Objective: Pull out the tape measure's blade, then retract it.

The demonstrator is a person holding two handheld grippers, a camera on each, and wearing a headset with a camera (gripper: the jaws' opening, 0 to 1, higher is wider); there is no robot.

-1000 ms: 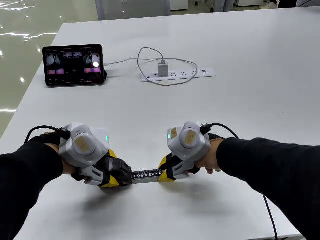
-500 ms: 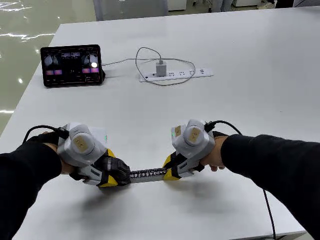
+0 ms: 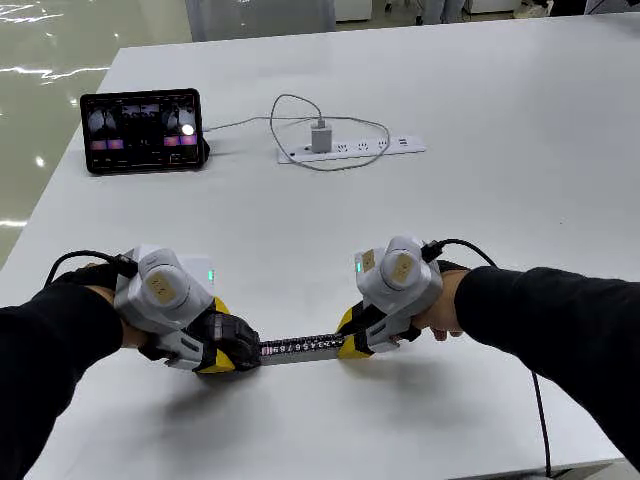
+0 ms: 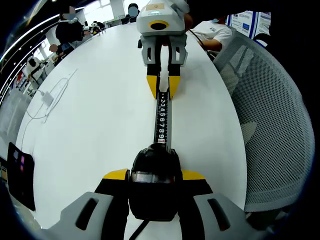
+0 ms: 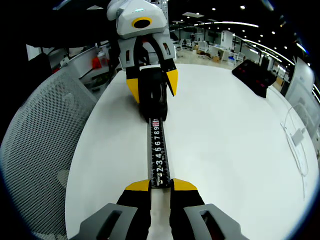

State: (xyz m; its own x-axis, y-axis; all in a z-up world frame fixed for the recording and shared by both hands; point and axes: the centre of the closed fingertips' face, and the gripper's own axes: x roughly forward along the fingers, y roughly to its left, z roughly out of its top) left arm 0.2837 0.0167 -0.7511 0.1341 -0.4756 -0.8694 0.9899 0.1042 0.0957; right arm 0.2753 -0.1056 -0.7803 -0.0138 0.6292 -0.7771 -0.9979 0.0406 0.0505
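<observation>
left gripper clamped on tape measure case | right gripper nipping tip of blade | risk: shallow pinch slips, blade whips back

Case: black. Blade: black, with white numerals and tick marks and one red mark near the case. Left gripper and right gripper: pale grey bodies, black jaws tipped yellow, a small green light on each. Sleeves: black. Table: plain white. Tablet: black frame, dark screen with pink patches. Power strip and cable: white. Chair: grey mesh.
</observation>
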